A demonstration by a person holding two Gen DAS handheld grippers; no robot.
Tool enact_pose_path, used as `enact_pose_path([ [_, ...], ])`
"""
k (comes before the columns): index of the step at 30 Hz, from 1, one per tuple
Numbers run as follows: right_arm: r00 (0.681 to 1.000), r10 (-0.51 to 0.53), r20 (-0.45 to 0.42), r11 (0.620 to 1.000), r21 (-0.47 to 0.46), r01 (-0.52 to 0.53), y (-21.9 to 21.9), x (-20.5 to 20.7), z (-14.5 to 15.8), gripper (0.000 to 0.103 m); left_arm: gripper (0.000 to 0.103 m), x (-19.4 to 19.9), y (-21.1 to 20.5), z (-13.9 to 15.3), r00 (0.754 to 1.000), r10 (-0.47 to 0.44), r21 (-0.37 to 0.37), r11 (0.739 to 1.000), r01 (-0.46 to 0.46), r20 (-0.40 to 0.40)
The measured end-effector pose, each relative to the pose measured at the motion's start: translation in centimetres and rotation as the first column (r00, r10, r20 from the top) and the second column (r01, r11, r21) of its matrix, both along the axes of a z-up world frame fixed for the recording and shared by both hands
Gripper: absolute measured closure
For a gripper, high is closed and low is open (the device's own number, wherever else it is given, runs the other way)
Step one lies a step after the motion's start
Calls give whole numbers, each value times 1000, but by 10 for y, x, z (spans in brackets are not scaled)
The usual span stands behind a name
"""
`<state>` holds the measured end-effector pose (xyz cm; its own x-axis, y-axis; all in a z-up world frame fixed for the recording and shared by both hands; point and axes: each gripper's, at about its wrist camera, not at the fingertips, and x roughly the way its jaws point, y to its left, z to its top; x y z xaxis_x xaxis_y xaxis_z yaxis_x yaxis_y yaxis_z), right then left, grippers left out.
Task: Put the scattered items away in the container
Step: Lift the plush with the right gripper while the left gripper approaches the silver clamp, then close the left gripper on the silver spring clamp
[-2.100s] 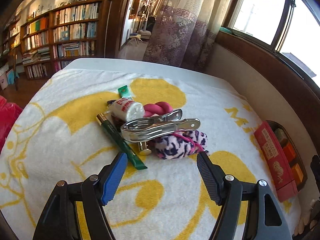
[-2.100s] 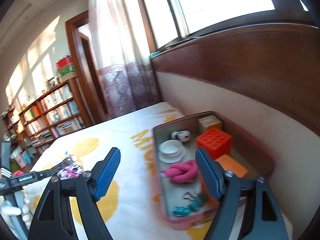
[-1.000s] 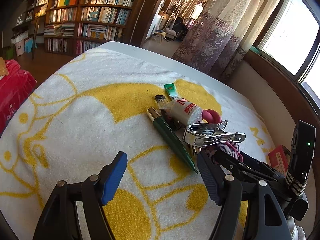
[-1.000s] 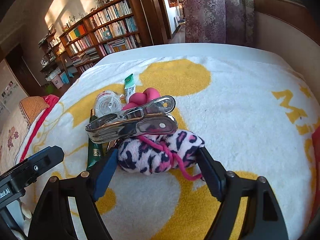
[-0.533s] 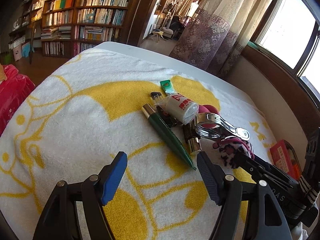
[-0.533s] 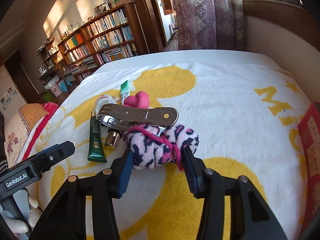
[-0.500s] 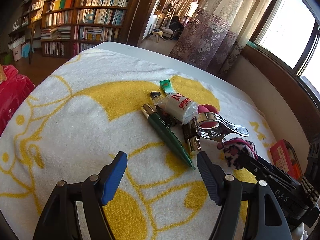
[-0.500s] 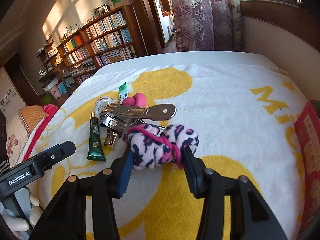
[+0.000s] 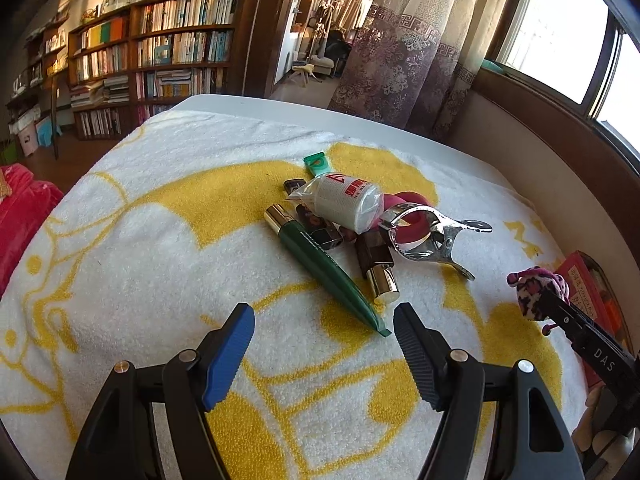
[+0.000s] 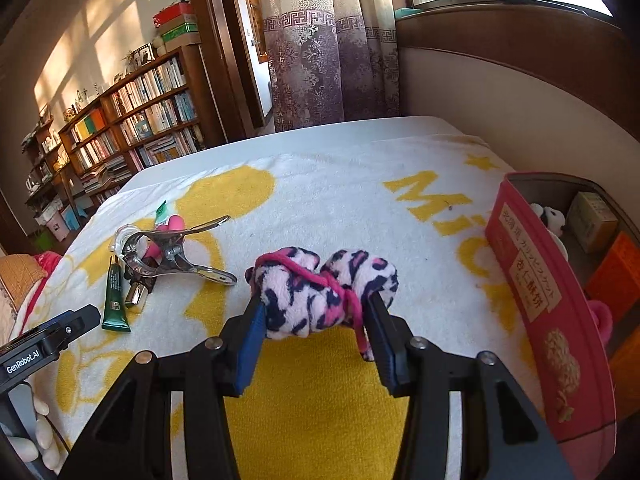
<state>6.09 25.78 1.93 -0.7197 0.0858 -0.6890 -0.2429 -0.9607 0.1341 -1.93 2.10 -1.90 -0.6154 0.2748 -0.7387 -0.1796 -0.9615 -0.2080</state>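
Note:
A pink leopard-print plush scrunchie (image 10: 324, 284) hangs above the towel, and my right gripper (image 10: 316, 304) is shut on it, pads pressing both sides. The red tin (image 10: 536, 292) stands just right of it, with a panda toy (image 10: 552, 216) and an orange block (image 10: 612, 268) inside. In the left wrist view my left gripper (image 9: 322, 316) stands open over the towel with nothing between its fingers. Just beyond it lies a pile: a green tube (image 9: 328, 268), a gold-capped lipstick (image 9: 378, 268), a metal clamp (image 9: 436, 236), a wrapped white roll (image 9: 344, 204) and a pink twisted piece (image 9: 412, 200).
A white and yellow towel (image 9: 140, 240) covers the table. A brown-topped wall (image 10: 520, 92) runs behind the tin along the right. A bookshelf (image 9: 160, 60), a doorway and curtains (image 10: 320, 60) stand beyond the far edge. A red cushion (image 9: 20, 208) lies left of the table.
My right gripper has shut on the plush scrunchie, lifted it off the pile and carried it right, toward the tin. The metal clamp has dropped onto the towel. My left gripper has shifted slightly.

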Motion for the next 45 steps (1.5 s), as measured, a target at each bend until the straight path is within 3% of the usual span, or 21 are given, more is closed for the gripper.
enact_pose_path([
  [4,1000,-5,10,1000,-20,5,3,-1,-3,50,29,0,26,5,996,-80,-141,987,75,-30],
  [9,1000,-8,13,999,-46,8,6,0,-4,49,29,-11,57,7,983,-176,-310,938,154,-44],
  [13,1000,-4,14,998,-62,4,6,-1,-4,49,29,-22,79,12,965,-247,-420,887,191,-83],
  [17,1000,4,20,997,-75,-2,5,-2,-6,49,29,-29,100,8,937,-339,-514,821,249,-88],
  [21,1000,5,24,996,-89,-3,7,-2,-6,49,29,-33,115,0,916,-394,-571,771,283,-78],
  [29,1000,12,28,994,-106,-9,7,-2,-7,48,29,-45,131,-10,892,-448,-617,719,320,-60],
  [32,1000,9,29,994,-109,-6,7,-2,-7,48,30,-49,134,-11,888,-457,-600,725,338,-52],
  [33,1000,8,28,994,-112,-5,8,-2,-7,48,34,-51,135,-12,890,-453,-592,731,340,-49],
  [35,1000,6,27,994,-113,-3,8,-2,-6,48,60,-56,135,-17,897,-441,-560,748,357,-18],
  [36,1000,6,27,994,-112,-3,8,-1,-6,48,84,-60,134,-18,904,-427,-540,763,356,-6],
  [41,1000,5,26,994,-111,-2,9,-2,-6,48,84,-66,121,-12,927,-375,-408,847,341,-4],
  [45,1000,3,25,994,-113,0,9,-2,-5,48,84,-62,121,-13,927,-374,-386,856,345,-1],
])
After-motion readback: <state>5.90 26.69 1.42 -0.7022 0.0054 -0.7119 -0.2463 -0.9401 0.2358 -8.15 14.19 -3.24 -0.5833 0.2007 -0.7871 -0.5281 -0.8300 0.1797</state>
